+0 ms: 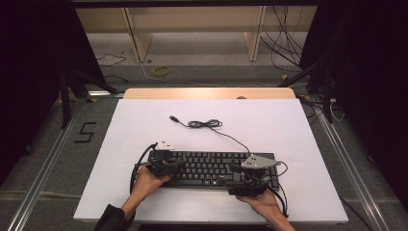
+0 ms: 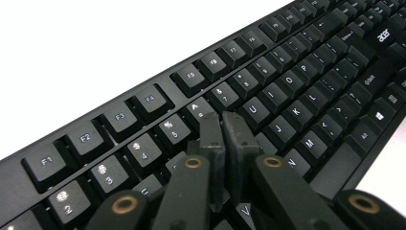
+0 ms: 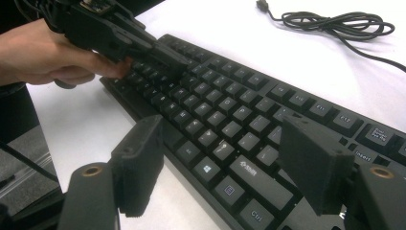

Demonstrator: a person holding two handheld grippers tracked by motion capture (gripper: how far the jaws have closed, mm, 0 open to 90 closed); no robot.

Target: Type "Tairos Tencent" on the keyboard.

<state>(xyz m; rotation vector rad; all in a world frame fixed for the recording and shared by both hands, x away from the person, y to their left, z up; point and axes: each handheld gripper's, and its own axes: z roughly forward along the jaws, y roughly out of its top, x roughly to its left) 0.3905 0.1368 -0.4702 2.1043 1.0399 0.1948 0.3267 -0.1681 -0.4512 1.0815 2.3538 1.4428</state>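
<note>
A black keyboard (image 1: 207, 166) lies along the near part of the white table top (image 1: 144, 125). My left gripper (image 1: 179, 165) is over its left half. In the left gripper view its jaws (image 2: 221, 122) are shut together, tips down among the keys near the number row of the keyboard (image 2: 297, 62), with nothing between them. My right gripper (image 1: 235, 175) hovers at the keyboard's right front. Its jaws (image 3: 225, 160) stand wide open, one over the table, one over the keyboard (image 3: 230, 110). The left gripper (image 3: 163, 55) and its hand (image 3: 43, 52) show beyond.
The keyboard's cable lies in a loose coil (image 1: 204, 124) behind it, ending in a USB plug (image 1: 173, 118); the coil (image 3: 335, 21) also shows in the right gripper view. Dark stands flank the table, and loose wires lie on the floor behind it.
</note>
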